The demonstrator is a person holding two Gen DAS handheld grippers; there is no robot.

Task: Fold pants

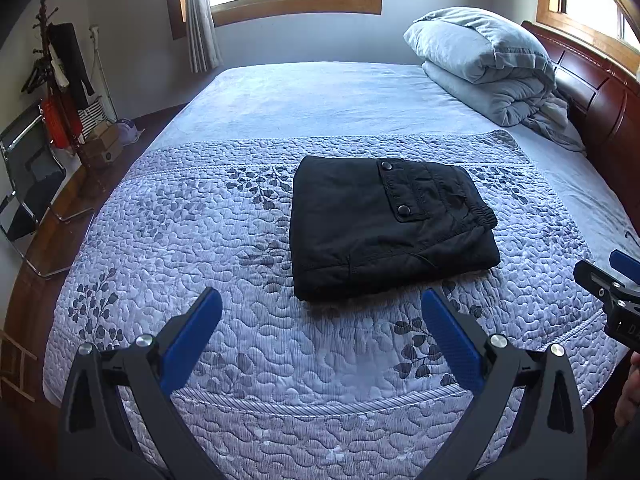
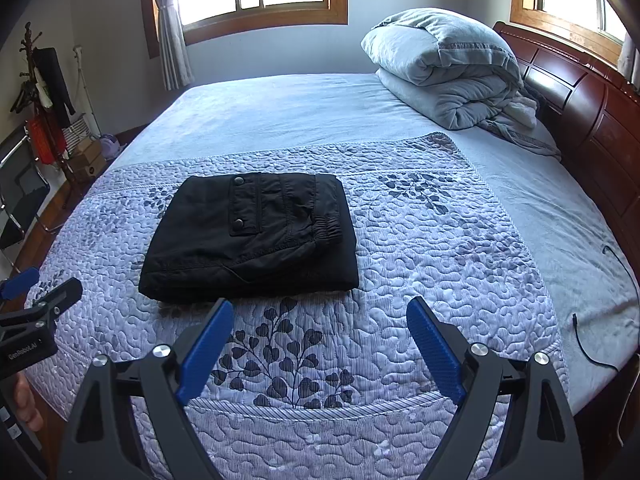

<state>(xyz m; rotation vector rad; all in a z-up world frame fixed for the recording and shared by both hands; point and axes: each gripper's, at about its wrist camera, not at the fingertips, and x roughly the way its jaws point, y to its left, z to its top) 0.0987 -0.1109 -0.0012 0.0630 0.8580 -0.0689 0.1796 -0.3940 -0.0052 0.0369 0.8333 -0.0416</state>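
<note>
The black pants (image 1: 384, 224) lie folded into a compact rectangle on the quilted bedspread (image 1: 224, 248), a snap pocket facing up. They also show in the right wrist view (image 2: 256, 236). My left gripper (image 1: 320, 300) is open and empty, held back from the near edge of the pants. My right gripper (image 2: 320, 308) is open and empty, just short of the pants' near right corner. The right gripper's fingers show at the right edge of the left wrist view (image 1: 600, 280). The left gripper's fingers show at the left edge of the right wrist view (image 2: 44, 296).
A folded grey duvet (image 1: 488, 64) lies at the head of the bed by the dark wooden headboard (image 1: 604, 96). A black cable (image 2: 616, 300) lies on the sheet at the right. A coat rack (image 1: 60, 76) and a chair (image 1: 28, 176) stand at the left.
</note>
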